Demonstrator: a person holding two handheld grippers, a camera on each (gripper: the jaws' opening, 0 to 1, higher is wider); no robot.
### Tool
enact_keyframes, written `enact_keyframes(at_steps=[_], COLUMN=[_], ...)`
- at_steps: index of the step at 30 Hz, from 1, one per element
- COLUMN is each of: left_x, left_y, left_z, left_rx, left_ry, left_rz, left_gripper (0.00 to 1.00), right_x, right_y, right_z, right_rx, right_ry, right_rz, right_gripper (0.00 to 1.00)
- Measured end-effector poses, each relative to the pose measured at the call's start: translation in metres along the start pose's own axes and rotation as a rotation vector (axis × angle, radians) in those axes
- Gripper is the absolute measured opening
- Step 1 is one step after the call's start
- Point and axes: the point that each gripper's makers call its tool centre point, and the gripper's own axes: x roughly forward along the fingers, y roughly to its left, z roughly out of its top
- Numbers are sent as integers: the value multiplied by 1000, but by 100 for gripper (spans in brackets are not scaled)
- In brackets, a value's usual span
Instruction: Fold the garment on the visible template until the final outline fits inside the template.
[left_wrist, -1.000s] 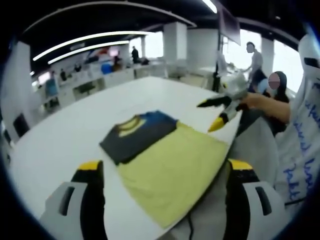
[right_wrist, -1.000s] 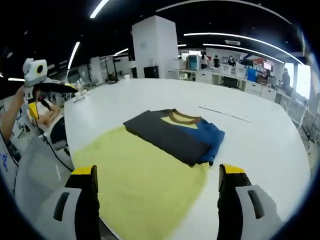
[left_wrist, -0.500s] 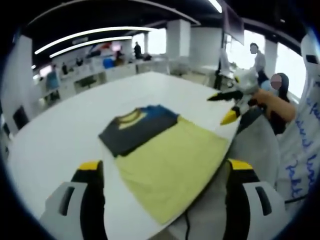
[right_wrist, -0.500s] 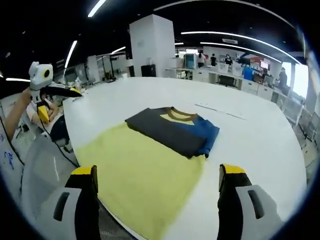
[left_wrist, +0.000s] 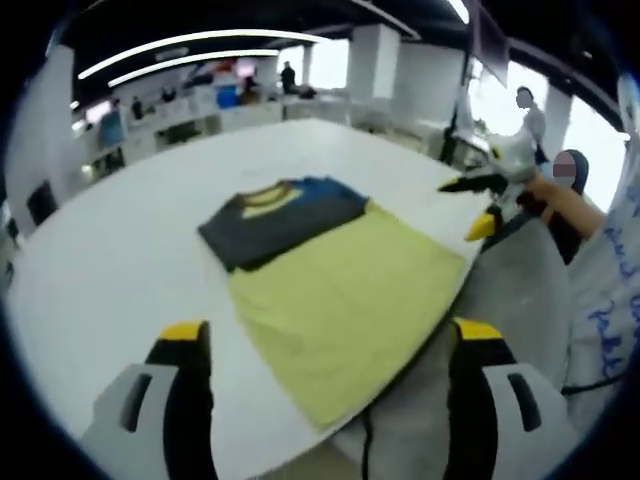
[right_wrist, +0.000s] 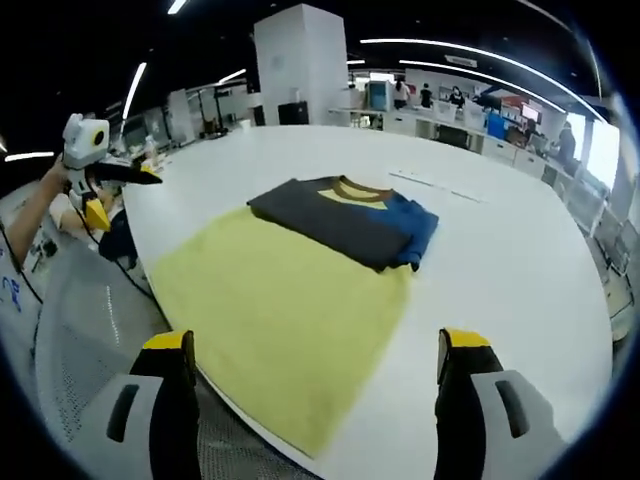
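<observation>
Above centre in the left gripper view, the folded garment (left_wrist: 280, 215) lies on the yellow template (left_wrist: 340, 305), long axis crossing toward upper right; both tongs (left_wrist: 325, 375) (right_wrist: 315, 375) gape empty, roughly equidistant.

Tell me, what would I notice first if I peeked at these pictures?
Probably the big pale yellow sheet spread at the near edge of the wide white table. A folded dark grey and blue T-shirt lies across its far end. Both yellow-tipped grippers hang open in the air, the left gripper out past the table's edge.
</observation>
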Motion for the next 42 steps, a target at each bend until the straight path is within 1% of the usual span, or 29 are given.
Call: enact_keyframes(at_steps=[2,4,6,9,13,14,17,21,22,24,26,27,30,32,34,36,38,41,42], left_x=[2,4,8,12,14,15,17,22,22,23,23,24,25,25,25,24,24,25,25], left_y=[1,2,1,2,-1,-5,-10,-10,-10,-12,-18,-18,-16,-16,-16,-16,-15,-15,-14], left_z=[-7,-13,-20,-33,-42,-46,-51,-59,-64,-70,-73,-75,-80,-85,-88,-91,-93,-95,-96], left_rx=[-23,-37,-59,-93,-134,-142,-157,-186,-197,-210,-227,-230,-237,-260,-275,-280,-289,-299,-299], left_ry=[15,23,26,58,78,92,107,131,152,177,184,188,199,214,223,230,236,241,241], left_rz=[1,0,-14,-22,-46,-66,-87,-93,-98,-107,-136,-137,-121,-119,-120,-120,-114,-112,-111], left_gripper=[94,94,94,94,93,91,86,82,80,77,78,78,77,73,69,68,67,63,63], right_x=[1,3,5,6,5,5,5,6,6,6,6,6,5,5,5,4,2,0,-1], right_y=[-1,-1,-1,-1,3,4,5,5,5,4,2,2,5,2,0,-1,-2,-1,-3], right_z=[-6,-13,-17,-24,-36,-37,-46,-56,-58,-63,-69,-71,-74,-74,-77,-82,-86,-88,-86], right_rx=[3,4,7,16,10,9,27,39,41,50,49,53,72,56,58,66,49,44,20], right_ry=[17,39,46,65,106,109,138,168,172,189,207,209,217,226,239,262,285,294,287], right_rz=[-2,2,5,8,23,26,35,38,37,31,21,20,27,12,9,3,-2,-1,-12], right_gripper=[100,97,96,95,87,87,86,78,77,76,76,77,73,71,65,62,57,52,48])
